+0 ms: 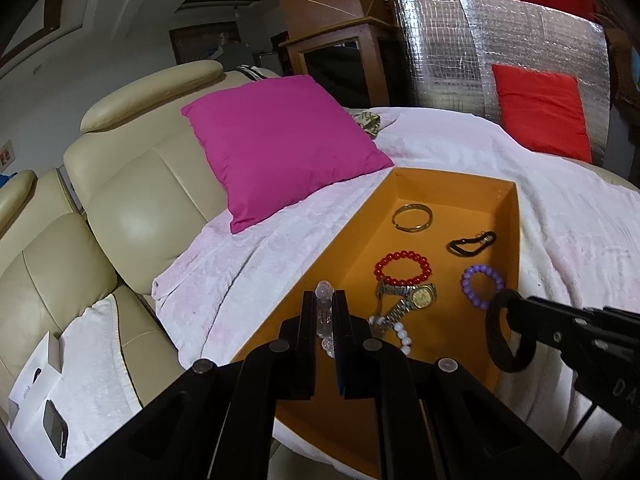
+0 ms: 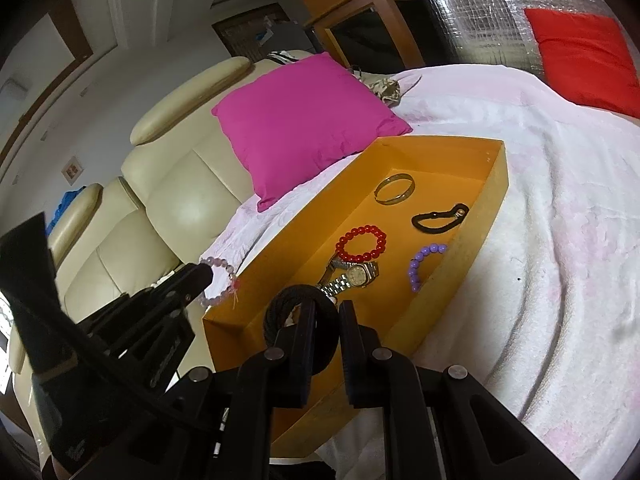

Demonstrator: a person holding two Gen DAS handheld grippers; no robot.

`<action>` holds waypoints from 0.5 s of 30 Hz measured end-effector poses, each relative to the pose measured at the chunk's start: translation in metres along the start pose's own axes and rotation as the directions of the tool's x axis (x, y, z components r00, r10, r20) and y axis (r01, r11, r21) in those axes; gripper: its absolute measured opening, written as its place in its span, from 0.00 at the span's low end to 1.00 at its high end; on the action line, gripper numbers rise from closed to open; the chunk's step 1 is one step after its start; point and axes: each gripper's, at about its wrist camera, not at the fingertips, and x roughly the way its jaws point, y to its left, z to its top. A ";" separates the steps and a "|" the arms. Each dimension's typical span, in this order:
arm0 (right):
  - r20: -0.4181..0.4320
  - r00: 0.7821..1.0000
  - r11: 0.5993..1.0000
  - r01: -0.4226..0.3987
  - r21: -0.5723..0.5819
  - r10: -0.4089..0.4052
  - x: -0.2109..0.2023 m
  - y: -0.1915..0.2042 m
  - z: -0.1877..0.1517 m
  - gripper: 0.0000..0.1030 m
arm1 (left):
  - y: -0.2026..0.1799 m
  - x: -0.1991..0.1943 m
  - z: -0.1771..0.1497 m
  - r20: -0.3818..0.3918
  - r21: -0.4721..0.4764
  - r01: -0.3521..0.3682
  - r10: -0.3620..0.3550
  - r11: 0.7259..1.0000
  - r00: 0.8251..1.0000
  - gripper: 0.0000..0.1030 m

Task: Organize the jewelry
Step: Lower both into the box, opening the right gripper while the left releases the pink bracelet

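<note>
An orange box [image 1: 516, 232] [image 2: 496, 184] lies on a white blanket. It holds a gold bangle [image 1: 412, 217] [image 2: 394, 188], a black hair tie [image 1: 471, 243] [image 2: 439, 218], a red bead bracelet [image 1: 403, 267] [image 2: 361, 243], a purple bead bracelet [image 1: 482, 285] [image 2: 424, 260], a gold watch [image 1: 416, 296] [image 2: 352, 276] and a white bead bracelet [image 1: 400, 332]. My left gripper [image 1: 324, 300] [image 2: 204, 276] is shut on a clear pale bead bracelet [image 1: 325, 312] [image 2: 220, 282] above the box's near left part. My right gripper [image 2: 326, 308] [image 1: 516, 304] is shut on a thick black hair band [image 2: 296, 304] [image 1: 506, 336] over the box's near end.
A magenta pillow [image 1: 280, 140] leans on the cream leather sofa [image 1: 132, 184] left of the box. A red cushion [image 1: 544, 112] stands against silver foil at the back right. A phone [image 1: 54, 428] and a white carton lie at the lower left.
</note>
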 end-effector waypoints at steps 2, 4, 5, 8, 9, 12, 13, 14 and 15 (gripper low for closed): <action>0.002 1.000 1.000 0.001 0.004 -0.001 -0.001 -0.002 0.001 0.13 | -0.002 -0.003 -0.001 -0.002 0.007 0.000 0.000 1.000 1.000 0.07; 0.005 1.000 1.000 0.003 0.010 -0.003 -0.002 -0.002 0.001 0.13 | -0.004 -0.004 -0.002 -0.006 0.012 0.002 -0.002 1.000 1.000 0.07; 0.007 1.000 1.000 0.005 0.012 -0.005 -0.003 -0.003 0.001 0.13 | -0.006 -0.005 -0.003 -0.007 0.018 0.002 -0.002 1.000 1.000 0.07; 0.009 1.000 1.000 0.003 0.018 -0.004 -0.005 -0.004 0.001 0.13 | -0.010 -0.006 -0.005 -0.015 0.027 0.003 -0.003 1.000 1.000 0.07; 0.011 1.000 1.000 0.005 0.019 -0.005 -0.005 -0.004 0.001 0.13 | -0.011 -0.006 -0.006 -0.019 0.028 0.005 -0.004 1.000 1.000 0.07; 0.009 1.000 1.000 0.007 0.022 -0.007 -0.005 -0.005 0.001 0.13 | -0.013 -0.006 -0.009 -0.027 0.032 0.008 -0.007 0.999 1.000 0.07; 0.008 1.000 1.000 0.010 0.024 -0.010 -0.005 -0.005 0.001 0.13 | -0.014 -0.006 -0.010 -0.030 0.032 0.011 -0.010 0.999 0.999 0.07; 0.009 1.000 1.000 0.013 0.025 -0.013 -0.005 -0.005 0.000 0.13 | -0.014 -0.006 -0.011 -0.035 0.032 0.014 -0.013 0.999 0.999 0.07; 0.008 1.000 1.000 0.015 0.027 -0.015 -0.004 -0.005 0.001 0.13 | -0.015 -0.005 -0.012 -0.038 0.033 0.015 -0.014 0.999 0.999 0.07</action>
